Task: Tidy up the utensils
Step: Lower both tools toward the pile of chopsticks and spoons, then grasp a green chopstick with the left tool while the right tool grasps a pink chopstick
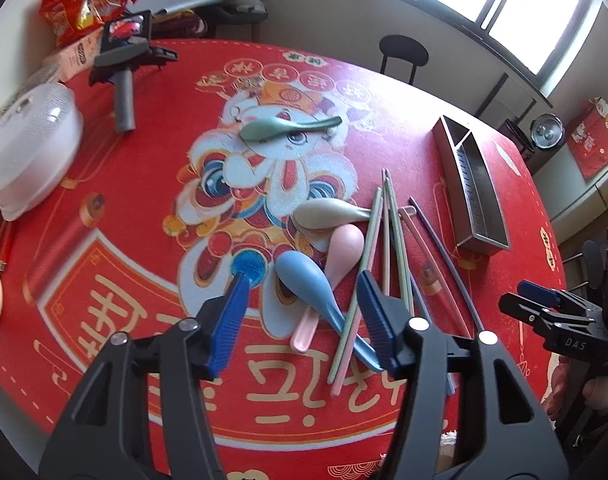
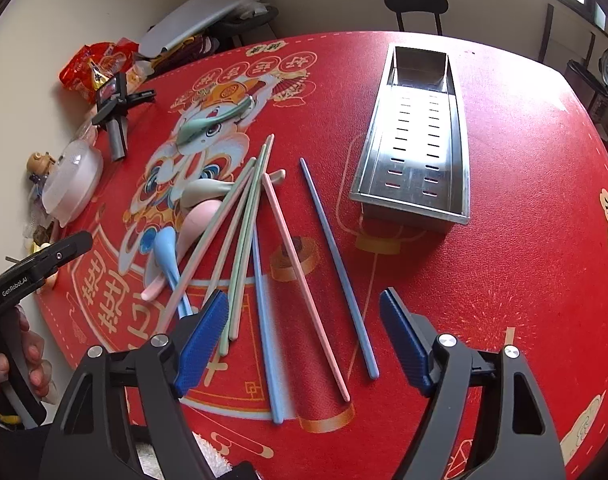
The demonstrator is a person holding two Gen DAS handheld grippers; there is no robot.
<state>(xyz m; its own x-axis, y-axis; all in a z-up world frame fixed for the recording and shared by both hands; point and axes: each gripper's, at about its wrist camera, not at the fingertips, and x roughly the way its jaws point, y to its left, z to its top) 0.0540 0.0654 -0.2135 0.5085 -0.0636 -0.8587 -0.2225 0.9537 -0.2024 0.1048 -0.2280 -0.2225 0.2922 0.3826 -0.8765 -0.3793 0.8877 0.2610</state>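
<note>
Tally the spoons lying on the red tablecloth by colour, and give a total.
Green spoon: 1
Beige spoon: 1
Pink spoon: 1
Blue spoon: 1
Total: 4

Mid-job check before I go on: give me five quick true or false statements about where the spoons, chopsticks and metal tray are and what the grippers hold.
1. The metal tray holds no utensils. True.
2. The green spoon lies in the pile with the other spoons. False: it lies apart, farther up the tablecloth.
3. The right gripper is clamped on a pink chopstick. False: its jaws stand apart with nothing pressed between the pads; the pink chopstick lies on the cloth.
4. The blue spoon lies beside the pink spoon. True.
5. The left gripper holds the blue spoon. False: its jaws stand apart over the spoon and do not grip it.
</note>
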